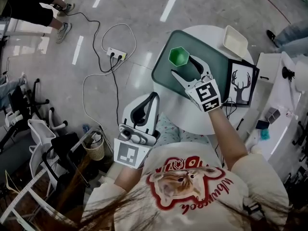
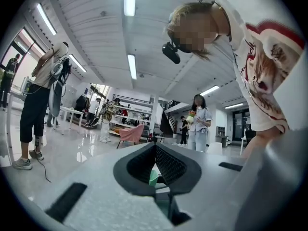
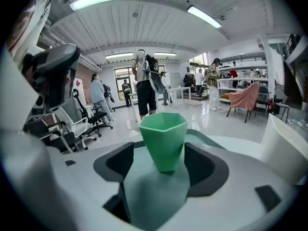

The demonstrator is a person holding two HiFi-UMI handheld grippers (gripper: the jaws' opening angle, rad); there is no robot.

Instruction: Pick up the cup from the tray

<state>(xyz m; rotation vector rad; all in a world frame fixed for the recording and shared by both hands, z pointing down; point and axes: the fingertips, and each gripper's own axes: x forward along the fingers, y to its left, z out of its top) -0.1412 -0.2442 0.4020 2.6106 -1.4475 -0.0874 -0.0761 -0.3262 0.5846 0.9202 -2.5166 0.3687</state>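
Left gripper (image 1: pixel 144 110) hangs closed off the tray (image 1: pixel 166 77); right gripper (image 1: pixel 183 65) jaws stand wide around the cup (image 1: pixel 179 56); uneven closing could topple it.

Only lettering seen: red script on the white T-shirt (image 1: pixel 192 179), curved round a cat pic, upside down in head view & too warped to read for sure. Marker cubes on left tool (image 1: pixel 153 96) & right tool (image 1: pixel 182 65) carry b/w square codes only. Framed card (image 1: pixel 240 83) shows a deer silhouette, no txt. Nothing legible in either tool's view.
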